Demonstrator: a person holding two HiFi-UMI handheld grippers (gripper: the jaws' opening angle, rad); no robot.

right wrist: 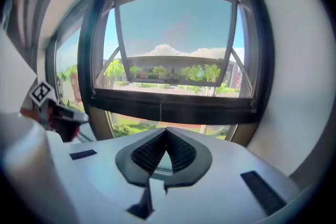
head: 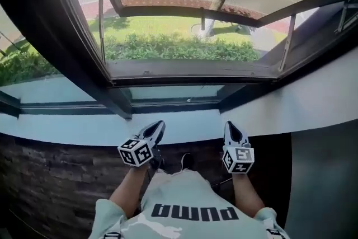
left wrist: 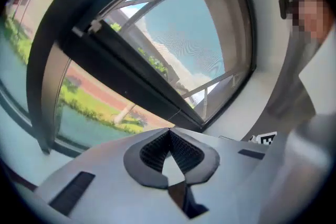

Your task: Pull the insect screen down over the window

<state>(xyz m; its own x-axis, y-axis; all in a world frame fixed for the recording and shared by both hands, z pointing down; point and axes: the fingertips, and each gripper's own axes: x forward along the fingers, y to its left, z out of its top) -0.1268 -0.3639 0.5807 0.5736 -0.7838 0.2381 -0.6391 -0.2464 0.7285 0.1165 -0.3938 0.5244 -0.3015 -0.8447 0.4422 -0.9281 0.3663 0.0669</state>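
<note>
The window (head: 190,73) has a dark frame, and its sash is pushed outward over a lawn. A fine mesh, the insect screen (right wrist: 173,34), shows across the opening in the right gripper view. Along its lower edge runs a dark bar (right wrist: 210,107) with a thin cord (right wrist: 160,111) at its middle. My left gripper (head: 158,127) and right gripper (head: 230,127) are held low, just below the white sill (head: 184,126), well apart from the screen. Both are shut with nothing between the jaws. The same shows close up for the left gripper (left wrist: 169,131) and the right gripper (right wrist: 166,131).
A fixed glass pane (head: 168,92) sits under the opening. White wall (head: 313,98) flanks the window on the right. Below the sill is dark brick-like cladding (head: 50,182). The person's pale shirt (head: 190,210) fills the bottom of the head view.
</note>
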